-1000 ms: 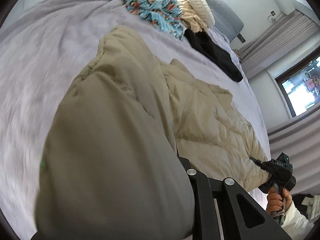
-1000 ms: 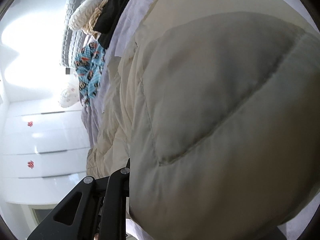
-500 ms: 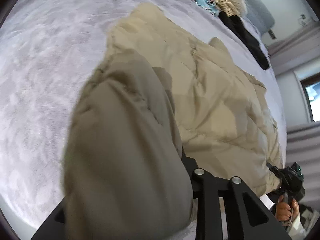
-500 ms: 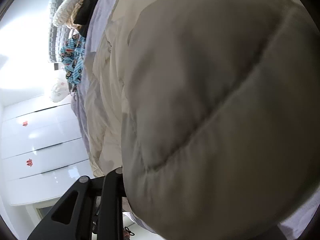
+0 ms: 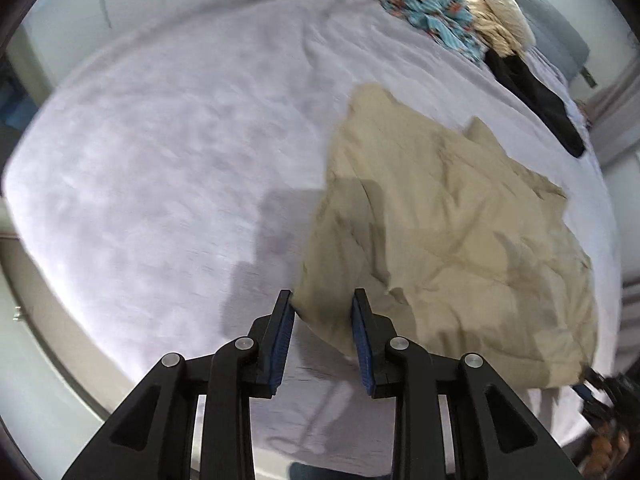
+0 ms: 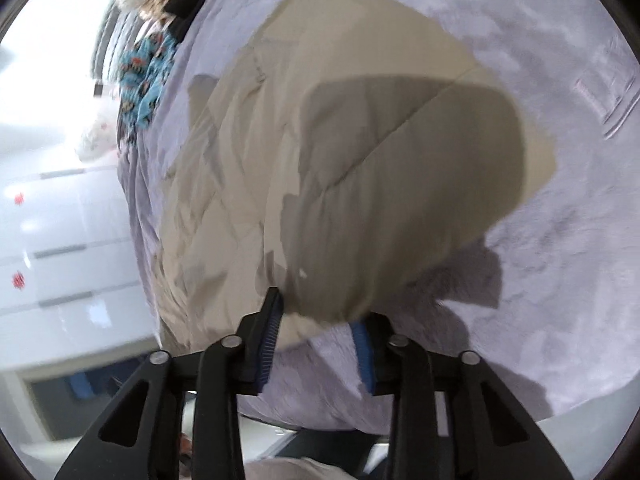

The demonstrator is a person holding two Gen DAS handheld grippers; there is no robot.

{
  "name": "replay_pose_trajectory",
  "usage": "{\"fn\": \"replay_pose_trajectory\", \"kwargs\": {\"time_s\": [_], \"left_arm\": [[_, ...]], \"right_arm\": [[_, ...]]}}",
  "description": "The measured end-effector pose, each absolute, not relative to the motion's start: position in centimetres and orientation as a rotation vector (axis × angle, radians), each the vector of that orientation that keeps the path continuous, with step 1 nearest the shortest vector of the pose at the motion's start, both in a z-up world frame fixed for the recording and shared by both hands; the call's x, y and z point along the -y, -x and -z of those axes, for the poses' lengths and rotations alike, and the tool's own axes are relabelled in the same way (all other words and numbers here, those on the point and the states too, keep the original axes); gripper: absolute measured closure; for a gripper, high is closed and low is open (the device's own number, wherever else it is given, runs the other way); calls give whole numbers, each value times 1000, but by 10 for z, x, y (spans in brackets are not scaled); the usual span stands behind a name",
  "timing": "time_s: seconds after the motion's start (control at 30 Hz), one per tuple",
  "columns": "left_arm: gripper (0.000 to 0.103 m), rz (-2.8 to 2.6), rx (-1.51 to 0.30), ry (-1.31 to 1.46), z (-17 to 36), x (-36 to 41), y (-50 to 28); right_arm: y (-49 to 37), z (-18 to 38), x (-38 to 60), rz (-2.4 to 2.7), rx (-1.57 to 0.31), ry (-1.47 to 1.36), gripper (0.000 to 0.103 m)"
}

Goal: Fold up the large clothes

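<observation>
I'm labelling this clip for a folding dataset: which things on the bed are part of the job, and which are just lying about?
Part of the job:
- puffy beige quilted jacket, spread on the bed
- left gripper, a jacket corner between its fingers
- right gripper, jaws closing, jacket edge between them

Lying about:
- blue patterned garment
- cream knitted item
- black garment
- grey bedspread

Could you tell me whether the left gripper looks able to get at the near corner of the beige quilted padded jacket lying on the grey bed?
Probably yes: the left gripper already has the beige quilted padded jacket's near corner between its open jaws, with nothing lying between them on the grey bed.
</observation>
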State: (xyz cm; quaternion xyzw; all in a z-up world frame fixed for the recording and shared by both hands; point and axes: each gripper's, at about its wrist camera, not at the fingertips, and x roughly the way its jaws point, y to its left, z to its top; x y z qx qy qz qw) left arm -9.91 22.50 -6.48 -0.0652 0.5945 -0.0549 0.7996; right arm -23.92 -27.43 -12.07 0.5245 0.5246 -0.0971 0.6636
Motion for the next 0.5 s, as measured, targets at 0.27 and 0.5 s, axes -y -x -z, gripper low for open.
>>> {"fn": "replay_pose_trajectory", "kwargs": {"time_s": [0.27,0.5], "left_arm": [[72,98,-1258,153,64,-218,88],[72,45,-1415,-38,122,-202,82]], "right_arm": [[247,74,252,102,-1159,-1000,83],[221,77,250,193,-1232,-871,83]]}}
